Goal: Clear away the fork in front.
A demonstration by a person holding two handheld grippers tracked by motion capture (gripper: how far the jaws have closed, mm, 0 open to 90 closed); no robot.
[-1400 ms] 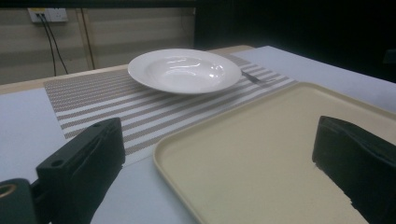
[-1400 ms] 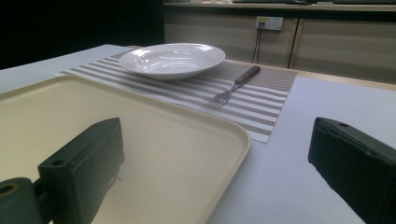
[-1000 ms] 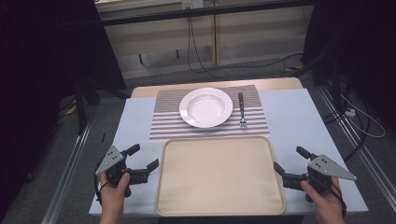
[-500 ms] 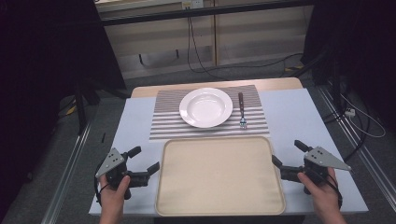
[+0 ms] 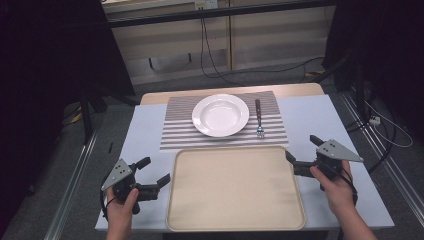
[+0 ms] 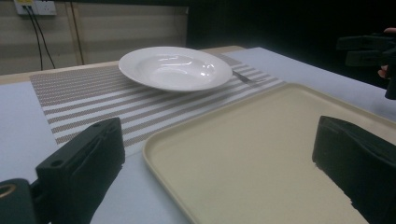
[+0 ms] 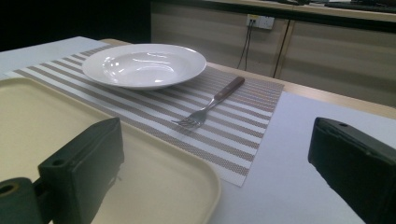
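Note:
A white deep plate (image 5: pixel 220 115) sits on a striped placemat (image 5: pixel 175 135) at the far middle of the table. A fork (image 5: pixel 259 119) with a brown handle lies to its right, tines toward me. A bare beige tray (image 5: pixel 235 187) lies in front of the mat. My left gripper (image 5: pixel 156 170) is open, just left of the tray's near left edge, with nothing between its jaws. My right gripper (image 5: pixel 301 147) is open at the tray's far right corner, one jaw at the rim. The left gripper view has the plate (image 6: pixel 175 67) beyond the tray (image 6: pixel 261 140). The right gripper view has the fork (image 7: pixel 210 105) ahead.
The pale blue table cover (image 5: pixel 320 120) has bare strips on both sides of the tray and mat. Metal rails (image 5: pixel 75 190) run along the floor beside the table. Cables (image 5: pixel 215 60) hang at the back wall.
My right gripper has moved forward and a little left, up to the tray's far right corner. The left gripper has hardly moved. Plate, fork and tray stay put.

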